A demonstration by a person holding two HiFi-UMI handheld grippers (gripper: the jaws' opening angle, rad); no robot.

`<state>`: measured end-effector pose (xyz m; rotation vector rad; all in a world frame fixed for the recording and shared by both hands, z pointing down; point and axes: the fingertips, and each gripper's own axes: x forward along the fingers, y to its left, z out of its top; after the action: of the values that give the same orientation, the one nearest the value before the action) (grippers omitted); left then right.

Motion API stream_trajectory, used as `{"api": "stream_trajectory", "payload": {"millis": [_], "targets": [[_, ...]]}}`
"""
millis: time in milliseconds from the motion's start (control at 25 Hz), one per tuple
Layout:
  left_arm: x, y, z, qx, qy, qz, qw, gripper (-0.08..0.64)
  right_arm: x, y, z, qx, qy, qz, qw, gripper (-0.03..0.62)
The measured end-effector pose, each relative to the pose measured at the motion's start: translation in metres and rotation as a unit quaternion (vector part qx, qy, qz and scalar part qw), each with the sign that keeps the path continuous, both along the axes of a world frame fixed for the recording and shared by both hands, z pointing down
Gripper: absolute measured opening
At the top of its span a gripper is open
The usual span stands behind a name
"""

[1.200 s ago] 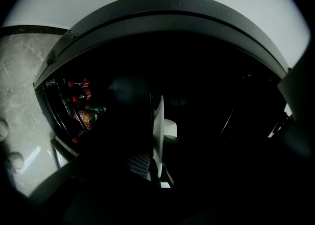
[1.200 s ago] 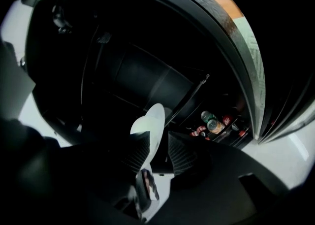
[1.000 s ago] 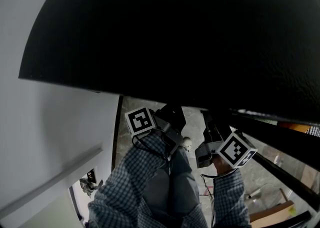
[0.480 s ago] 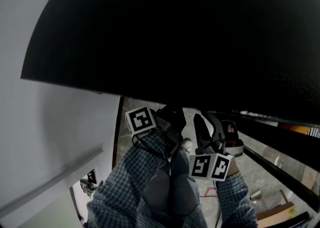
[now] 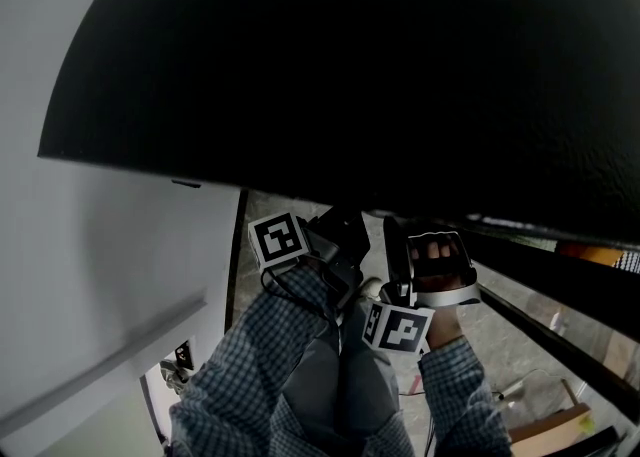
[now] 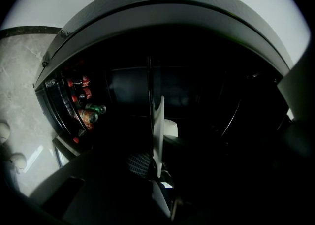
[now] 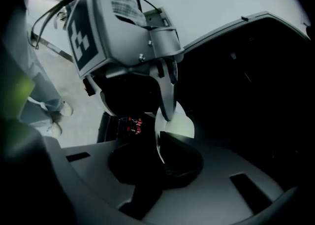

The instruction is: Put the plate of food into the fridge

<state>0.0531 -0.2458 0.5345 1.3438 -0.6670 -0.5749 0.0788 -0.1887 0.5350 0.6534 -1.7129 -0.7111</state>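
- Since a second ago, the right gripper [image 5: 395, 250] has turned and come in beside the left gripper [image 5: 340, 230]. Its marker cube now sits lower, at about 6 o'clock, and the hand [image 5: 440, 265] on it shows.
- Head view: the big black fridge [image 5: 350, 75] fills the top, from 9 o'clock round to 3 o'clock. Both grippers are low in the middle, near 6 o'clock, with checked sleeves [image 5: 260, 365] under them. Their tips go into the dark below the fridge edge, and the plate can't be seen here.
- Left gripper view: it is very dark. The white plate [image 6: 159, 120] stands on its edge in the middle. The left gripper's jaws are clenched on its rim at 6 o'clock. Drink cans [image 6: 88, 113] sit in the fridge door at 9 o'clock, with pale floor [image 6: 24, 101] beyond.
- Right gripper view: the left gripper comes down from 11 o'clock and pinches the plate's top edge in the middle. The right gripper's dark pads seem to be pinching the plate's lower rim, just below the middle. The dark open fridge is at 2 o'clock.
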Motion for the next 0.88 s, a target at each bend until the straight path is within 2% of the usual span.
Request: {"api": "stream_trajectory", "payload": {"millis": [160, 440, 560, 880], "targets": [[-0.001, -0.001, 0.000, -0.002, 0.005, 0.006, 1.0000, 0.040, -0.001, -0.001, 0.000, -0.002, 0.010, 0.000, 1.000, 0.037], [0.004, 0.002, -0.004, 0.013, -0.009, 0.031, 0.9994, 0.047, -0.002, -0.002, -0.001, -0.007, 0.009, 0.005, 1.000, 0.034], [0.002, 0.005, -0.006, 0.013, -0.004, 0.030, 0.9995, 0.071, -0.003, -0.004, -0.001, -0.007, 0.010, 0.005, 1.000, 0.035], [-0.009, 0.018, -0.007, 0.008, -0.003, 0.023, 0.9997, 0.072, -0.006, -0.016, -0.001, 0.005, 0.014, 0.007, 1.000, 0.034]]}}
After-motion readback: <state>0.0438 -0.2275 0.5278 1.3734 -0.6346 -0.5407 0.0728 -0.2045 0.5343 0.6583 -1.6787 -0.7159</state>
